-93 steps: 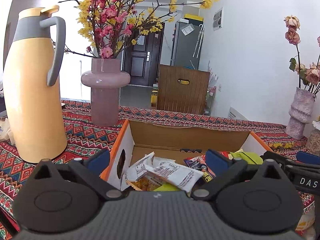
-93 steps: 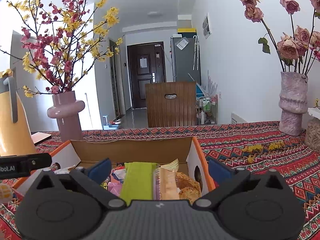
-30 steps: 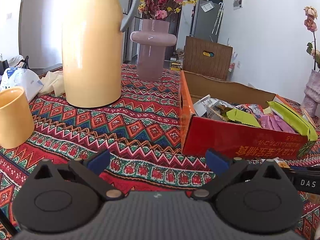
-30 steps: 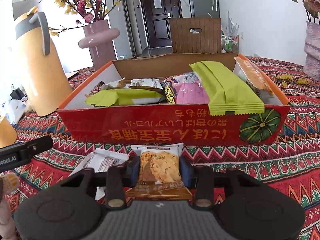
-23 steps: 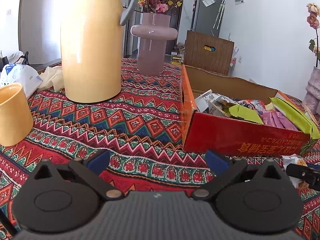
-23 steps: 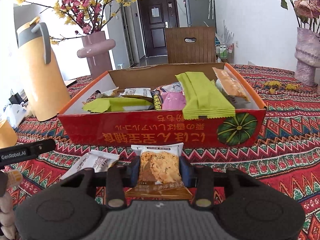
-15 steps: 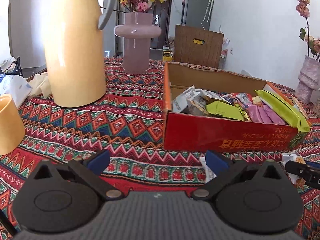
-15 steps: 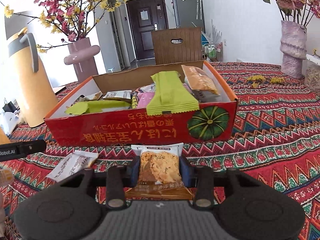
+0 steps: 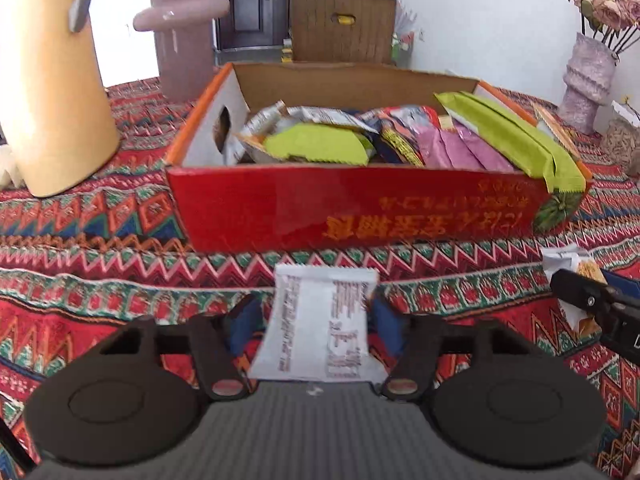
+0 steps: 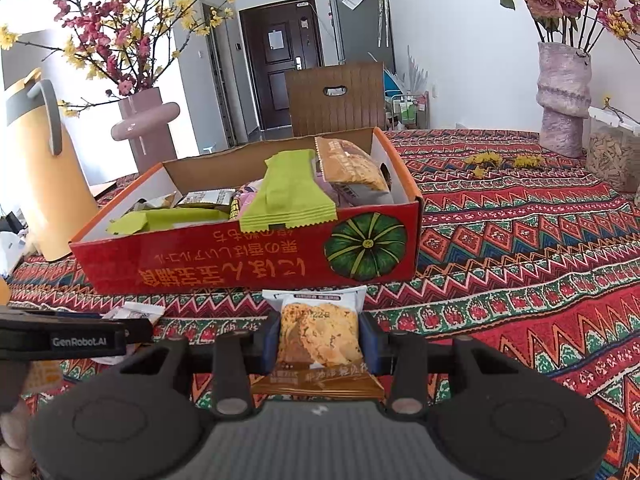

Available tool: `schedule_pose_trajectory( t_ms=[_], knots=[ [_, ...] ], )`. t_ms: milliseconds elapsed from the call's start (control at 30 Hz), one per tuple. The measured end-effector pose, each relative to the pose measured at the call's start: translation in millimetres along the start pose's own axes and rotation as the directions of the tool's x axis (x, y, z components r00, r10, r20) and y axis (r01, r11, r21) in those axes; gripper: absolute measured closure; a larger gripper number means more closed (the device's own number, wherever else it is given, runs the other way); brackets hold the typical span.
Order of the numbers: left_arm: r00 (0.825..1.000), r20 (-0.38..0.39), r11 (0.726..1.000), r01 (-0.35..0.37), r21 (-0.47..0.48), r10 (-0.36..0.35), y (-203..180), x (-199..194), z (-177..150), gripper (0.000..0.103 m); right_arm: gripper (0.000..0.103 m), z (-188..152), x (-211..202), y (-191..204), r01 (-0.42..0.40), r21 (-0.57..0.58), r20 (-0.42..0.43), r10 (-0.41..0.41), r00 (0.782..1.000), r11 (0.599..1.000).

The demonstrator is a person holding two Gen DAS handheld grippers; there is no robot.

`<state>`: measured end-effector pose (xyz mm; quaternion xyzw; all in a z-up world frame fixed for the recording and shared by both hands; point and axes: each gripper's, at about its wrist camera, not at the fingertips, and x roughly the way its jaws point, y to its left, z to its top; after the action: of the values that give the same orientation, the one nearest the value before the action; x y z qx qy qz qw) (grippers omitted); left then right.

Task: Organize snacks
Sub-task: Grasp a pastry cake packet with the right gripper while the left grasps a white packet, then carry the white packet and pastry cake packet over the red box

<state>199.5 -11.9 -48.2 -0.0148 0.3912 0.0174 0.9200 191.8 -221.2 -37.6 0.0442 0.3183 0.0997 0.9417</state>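
Your left tongs [image 9: 316,320] are closing around the white snack packet [image 9: 318,320] on the bench; it could crumple or slip. Your right tongs [image 10: 320,336] grip a biscuit packet [image 10: 318,336] firmly. Beyond, the red snack box [image 10: 248,264] is crowded, so drops may spill.

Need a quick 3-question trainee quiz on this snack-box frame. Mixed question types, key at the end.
1. True or false: the right gripper grips a cookie packet.
2. What lies between the left gripper fingers? A) white printed packet B) yellow cup C) nothing
3. Fill in: the red box front shows a green ____.

Key: 1 true; 2 A, jaws closing; 3 pumpkin.
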Motion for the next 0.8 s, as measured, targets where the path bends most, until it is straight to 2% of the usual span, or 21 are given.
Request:
schedule_pose_trajectory(
  t_ms=[100,267,400,600,800],
  knots=[
    [1.0,0.01,1.0,0.0,0.019,-0.001,-4,-2,-3,0.058,0.063,-1,-2,0,-0.005,-0.007,0.008,0.005,1.0,1.0],
    [0.999,0.02,0.999,0.027,0.023,-0.028,-5,-10,-4,0.06,0.063,-2,-10,3,-0.017,-0.029,0.031,0.018,0.999,0.999],
    [0.995,0.062,0.997,0.072,0.029,-0.074,-3,-32,-2,0.06,0.063,0,-22,7,-0.026,-0.06,0.066,0.03,0.997,0.998],
    [0.974,0.171,0.989,0.147,0.023,-0.149,-2,-71,16,0.06,0.063,11,-42,14,-0.055,-0.09,0.143,0.067,0.987,0.994],
    [0.957,0.259,0.991,0.13,0.012,-0.129,1,-84,48,0.059,0.063,35,-43,26,-0.052,-0.148,0.217,0.083,0.973,0.988]
  ],
)
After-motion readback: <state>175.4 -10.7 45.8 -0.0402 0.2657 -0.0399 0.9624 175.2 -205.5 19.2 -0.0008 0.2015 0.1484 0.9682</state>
